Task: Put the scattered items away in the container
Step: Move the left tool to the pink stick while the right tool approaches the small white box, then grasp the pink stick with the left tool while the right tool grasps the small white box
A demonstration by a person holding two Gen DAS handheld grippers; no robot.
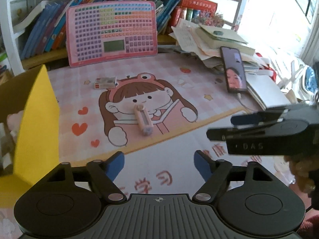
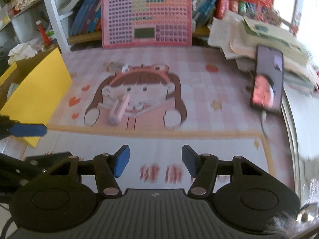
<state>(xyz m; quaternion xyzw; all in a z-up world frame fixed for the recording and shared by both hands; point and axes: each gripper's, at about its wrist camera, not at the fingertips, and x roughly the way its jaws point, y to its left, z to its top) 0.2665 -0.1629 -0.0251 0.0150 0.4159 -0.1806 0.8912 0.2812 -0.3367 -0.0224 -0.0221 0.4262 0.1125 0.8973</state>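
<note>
- On the desk mat (image 1: 171, 73), pink with a cartoon girl drawn on it: a small pink stick-shaped thing (image 1: 144, 120), lying flat on the girl's chin, all by itself.
- Further back, near the girl's hat: a little flat box (image 1: 105, 83), also lying flat.
- At the left edge: a yellow box (image 1: 37, 123), top open, well apart from both small things.
- Leaning up against the books (image 1: 45, 29) at the back: a pink board (image 1: 112, 32) full of tiny coloured squares.
- On the right: a messy pile of papers (image 1: 209, 39), with a phone (image 1: 235, 69) propped on it, screen lit, cable plugged in below.
- Nothing lying between the grippers and the pink stick.
- Left gripper (image 1: 159, 164): low over the mat's front edge, tipped down, blue pads apart, nothing between them.
- Right gripper (image 2: 156, 160): beside it, tipped down the same way, pads apart too, nothing held.
- Seen from the left view, letters "DAS" on the side of the right gripper.
- Red Chinese writing on the mat's front part; too blurry in the right view to read well.
</note>
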